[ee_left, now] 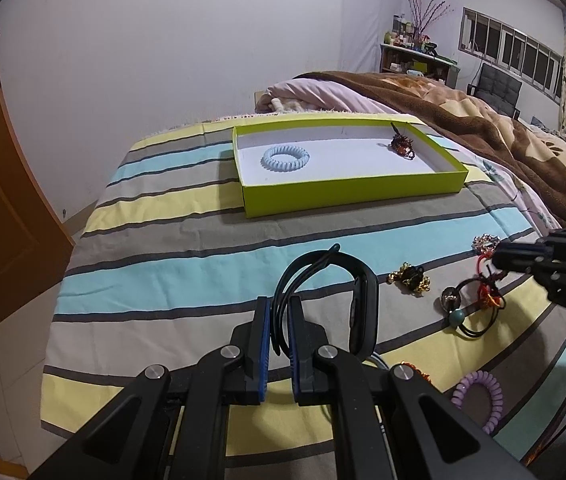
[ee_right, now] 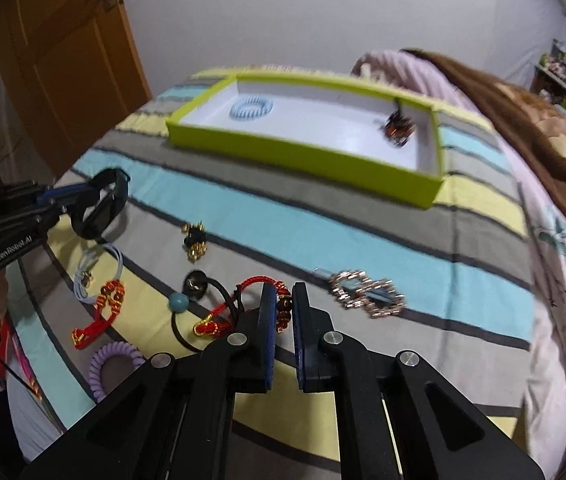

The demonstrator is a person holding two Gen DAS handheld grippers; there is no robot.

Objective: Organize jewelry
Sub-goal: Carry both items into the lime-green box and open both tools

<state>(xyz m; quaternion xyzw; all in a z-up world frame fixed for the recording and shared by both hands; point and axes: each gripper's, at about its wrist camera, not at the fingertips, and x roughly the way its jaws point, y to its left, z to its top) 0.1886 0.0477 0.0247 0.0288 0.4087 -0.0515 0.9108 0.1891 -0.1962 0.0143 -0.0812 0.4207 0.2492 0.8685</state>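
Right up close, my left gripper [ee_left: 279, 312] has its jaws pinched narrow on the strap of a black wristband [ee_left: 357, 300], whose loop arches up above the striped bedspread [ee_left: 163, 272]. My right gripper [ee_right: 283, 300] has its jaws drawn narrow too, clamped on the brown beads of a red cord bracelet [ee_right: 251, 282] at the bed surface; the red cord trails out to the left of the pads.

Just beside that, a black hair tie with a teal bead [ee_right: 179, 303] and a dark round charm lies touching the red cord. To the right sits a rose-gold hair clip [ee_right: 367, 294], blurred. Further left are a gold-studded black piece [ee_right: 195, 242], a second red-and-gold braided bracelet [ee_right: 103, 308], a pale blue-white cord [ee_right: 95, 270] and a purple coil hair tie [ee_right: 113, 364].

Beyond all that, across the stripes, the lime-green box [ee_left: 347, 194] stands open with a white floor. Inside it a light blue coil hair tie [ee_left: 285, 157] lies toward the left end, and a dark brown beaded piece [ee_left: 402, 144] sits near the right end, well apart from it.

A brown blanket [ee_left: 503, 128] is heaped on the bed's right, and an orange wooden door [ee_right: 59, 60] stands at the far left.
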